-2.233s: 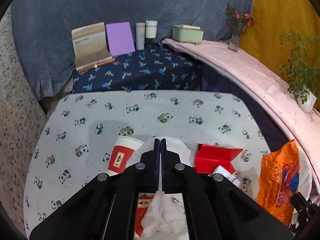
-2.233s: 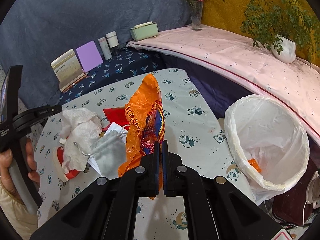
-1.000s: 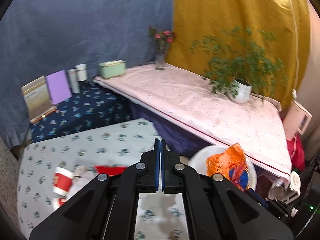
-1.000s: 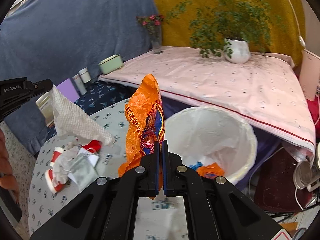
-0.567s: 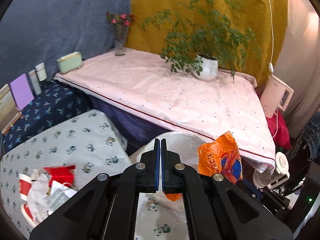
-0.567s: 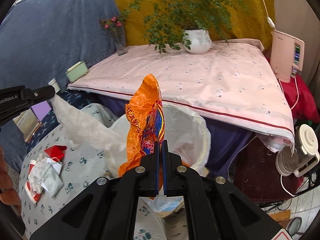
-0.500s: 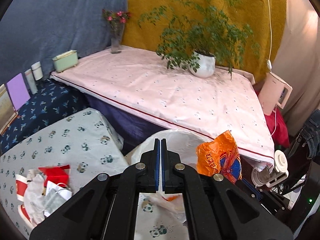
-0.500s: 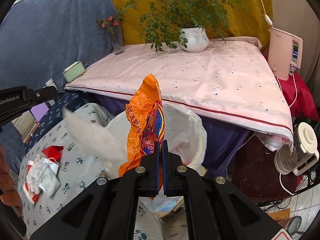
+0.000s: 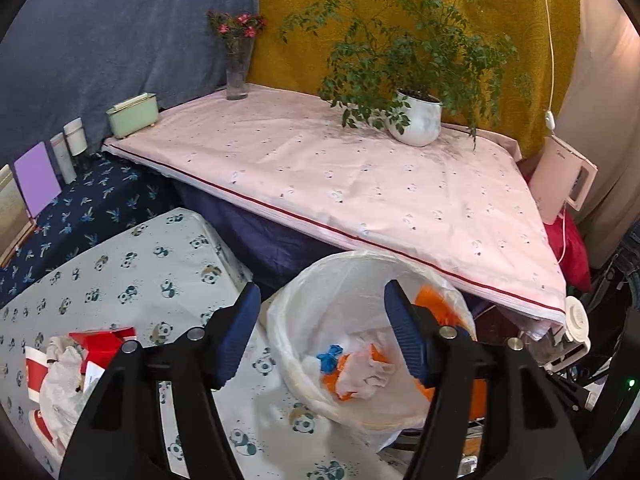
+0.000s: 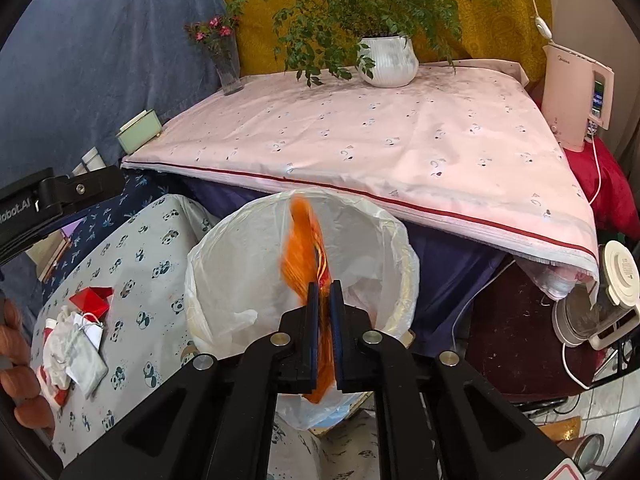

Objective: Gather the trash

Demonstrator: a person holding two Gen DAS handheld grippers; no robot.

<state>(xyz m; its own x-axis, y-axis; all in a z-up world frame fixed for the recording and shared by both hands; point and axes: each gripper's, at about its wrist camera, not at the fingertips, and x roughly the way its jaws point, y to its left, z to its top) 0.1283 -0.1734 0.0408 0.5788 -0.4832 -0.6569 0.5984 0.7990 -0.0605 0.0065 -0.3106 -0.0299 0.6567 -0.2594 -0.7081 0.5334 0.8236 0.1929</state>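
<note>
The trash bin [image 9: 400, 408], lined with a white plastic bag, stood just beside the edge of the panda-print desk [image 9: 132, 276] and below the corner of the pink-covered desk [image 9: 360, 184]. Crumpled white tissue [image 9: 368, 372], orange scraps and a small blue piece lay on the liner's bottom.

On the panda-print desk, well apart from the bin, a heap of leftover trash [image 10: 76, 344] remained: a red box, white tissue, a grey pouch and a red-and-white paper cup.

The left gripper [image 9: 320, 320] hovered over the bin's near rim; its jaws had just been opening and stood wide apart, with nothing between the blue-padded fingers [image 9: 240, 328].

The right gripper [image 10: 325, 292] pointed down at the bin mouth. Its jaws had just been opening and showed a narrow gap. The orange wrapper [image 10: 304, 256], blurred, stood between the fingers and over the bin opening; I could not tell whether the pads pressed on it.

A potted plant [image 10: 386, 60] stood on the pink-covered desk.
</note>
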